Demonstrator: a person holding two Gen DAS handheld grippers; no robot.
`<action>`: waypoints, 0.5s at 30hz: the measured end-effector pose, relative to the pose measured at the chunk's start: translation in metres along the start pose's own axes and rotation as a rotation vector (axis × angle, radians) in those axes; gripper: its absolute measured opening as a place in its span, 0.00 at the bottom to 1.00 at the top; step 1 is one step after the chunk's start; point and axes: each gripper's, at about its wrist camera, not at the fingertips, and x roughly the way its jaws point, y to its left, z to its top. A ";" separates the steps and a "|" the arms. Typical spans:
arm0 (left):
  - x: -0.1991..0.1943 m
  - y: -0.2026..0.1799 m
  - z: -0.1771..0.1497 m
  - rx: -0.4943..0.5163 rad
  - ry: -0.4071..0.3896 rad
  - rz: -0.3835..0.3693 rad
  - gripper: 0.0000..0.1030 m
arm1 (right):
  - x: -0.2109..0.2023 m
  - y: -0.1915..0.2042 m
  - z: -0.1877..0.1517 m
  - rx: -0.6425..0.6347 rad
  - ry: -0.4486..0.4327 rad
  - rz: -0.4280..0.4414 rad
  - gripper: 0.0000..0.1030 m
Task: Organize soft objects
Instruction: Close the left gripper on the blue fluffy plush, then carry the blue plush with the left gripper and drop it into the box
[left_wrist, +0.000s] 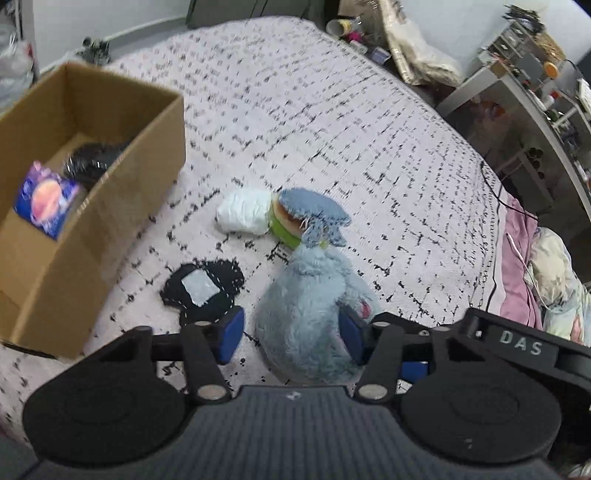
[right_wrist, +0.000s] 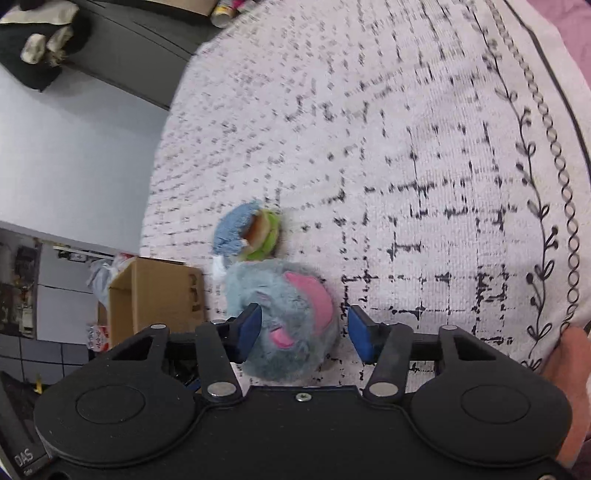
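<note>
A fluffy grey-blue plush toy (left_wrist: 314, 314) with pink patches lies on the patterned bedspread (left_wrist: 332, 110). My left gripper (left_wrist: 291, 332) is open, its blue pads on either side of the plush. My right gripper (right_wrist: 304, 332) is also open around the same plush (right_wrist: 284, 325) from the other side. Beyond the plush lie a blue-green-brown soft toy (left_wrist: 306, 221), a white soft bundle (left_wrist: 243, 214) and a black pouch with a white patch (left_wrist: 203, 288). A cardboard box (left_wrist: 55, 258) at the left holds a purple-blue pack (left_wrist: 46, 199) and a black item (left_wrist: 92, 158).
A cluttered desk and shelves (left_wrist: 535, 92) stand at the right of the bed. Pink bedding and a pillow (left_wrist: 546, 273) lie at the bed's right edge. In the right wrist view, the box (right_wrist: 155, 299) sits past the bed's edge, near dark furniture (right_wrist: 110, 48).
</note>
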 end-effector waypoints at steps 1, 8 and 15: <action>0.004 0.001 0.000 -0.009 0.012 0.001 0.41 | 0.005 -0.001 0.000 0.006 0.013 -0.006 0.38; 0.009 0.000 0.001 -0.015 0.034 -0.027 0.24 | 0.013 0.005 -0.001 -0.028 0.034 -0.004 0.16; -0.009 -0.007 0.002 0.010 -0.006 -0.045 0.23 | -0.008 0.013 -0.002 -0.081 -0.021 0.027 0.16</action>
